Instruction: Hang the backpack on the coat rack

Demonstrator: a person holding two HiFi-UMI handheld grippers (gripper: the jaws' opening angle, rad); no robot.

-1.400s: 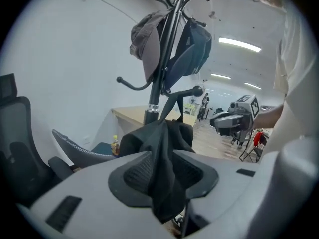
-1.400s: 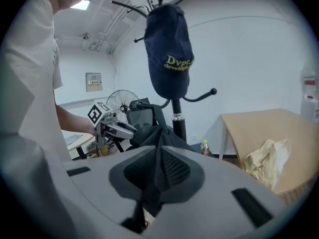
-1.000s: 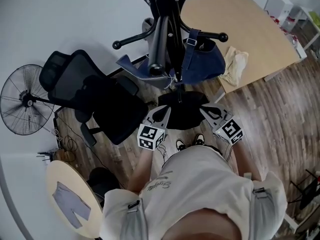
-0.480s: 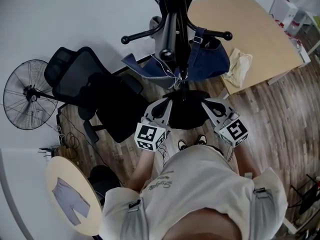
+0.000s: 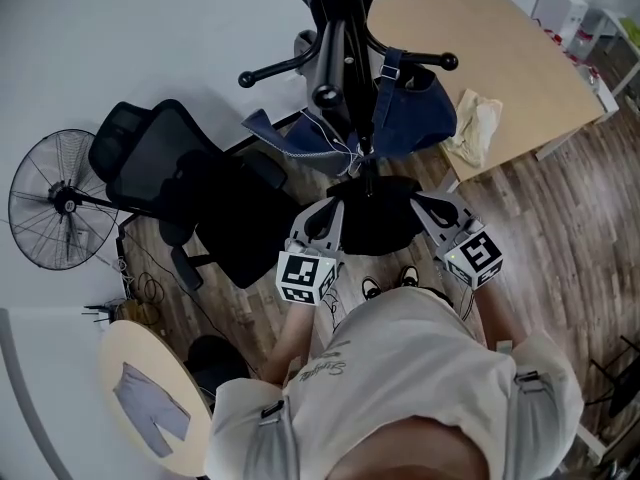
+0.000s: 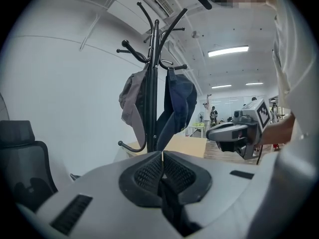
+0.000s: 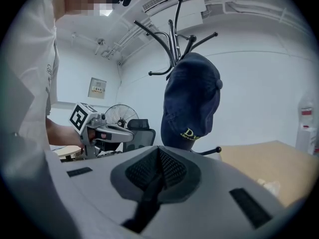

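Observation:
The black backpack (image 5: 375,223) hangs low between my two grippers, in front of the black coat rack (image 5: 345,58). My left gripper (image 5: 322,213) is shut on a black strap (image 6: 169,208) that drops from its jaws. The right gripper (image 5: 428,206) is shut on another black strap (image 7: 144,203). In the left gripper view the left gripper (image 6: 162,156) faces the coat rack (image 6: 155,83), where a grey cap (image 6: 132,103) and a navy cap (image 6: 179,103) hang. The right gripper (image 7: 158,151) points at the navy cap (image 7: 192,103) under the rack's hooks (image 7: 174,34).
A black office chair (image 5: 190,183) stands left of the rack, with a floor fan (image 5: 55,203) beyond it. A wooden table (image 5: 480,48) with a pale cloth (image 5: 470,128) is at the right. A small round table (image 5: 150,408) sits at the lower left.
Both grippers have risen with the straps, lifting the backpack a little closer to the rack. Their jaws stayed shut.

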